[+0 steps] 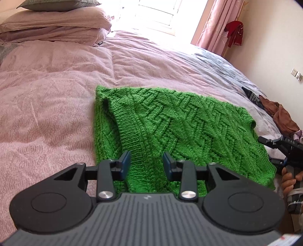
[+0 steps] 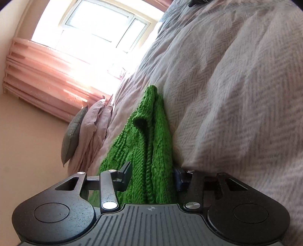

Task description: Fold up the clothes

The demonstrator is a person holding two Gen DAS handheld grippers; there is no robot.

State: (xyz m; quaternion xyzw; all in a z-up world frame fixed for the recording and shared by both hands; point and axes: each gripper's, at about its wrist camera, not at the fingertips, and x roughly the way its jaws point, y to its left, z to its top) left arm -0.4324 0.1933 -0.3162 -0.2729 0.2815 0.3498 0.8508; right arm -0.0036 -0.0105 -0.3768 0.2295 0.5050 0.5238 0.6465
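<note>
A green cable-knit sweater [image 1: 170, 121] lies folded into a rectangle on the pink bedspread [image 1: 47, 104]. My left gripper [image 1: 146, 164] hovers open over its near edge, with the knit showing between the blue pads [image 1: 125, 163]. At the far right a hand [image 1: 287, 181] holds my right gripper [image 1: 272, 151] at the sweater's right edge. In the right wrist view, which is rolled sideways, the right gripper [image 2: 152, 170] is open with the thick folded sweater [image 2: 151, 136] filling the gap. Its right finger is partly hidden behind the knit.
Stacked pillows [image 1: 56, 24] lie at the head of the bed, under a bright window [image 1: 157, 11] with pink curtains [image 1: 212, 24]. A grey-blue blanket [image 1: 223, 64] covers the bed's right side. Brown and striped clothes [image 1: 284, 117] are piled near the wall.
</note>
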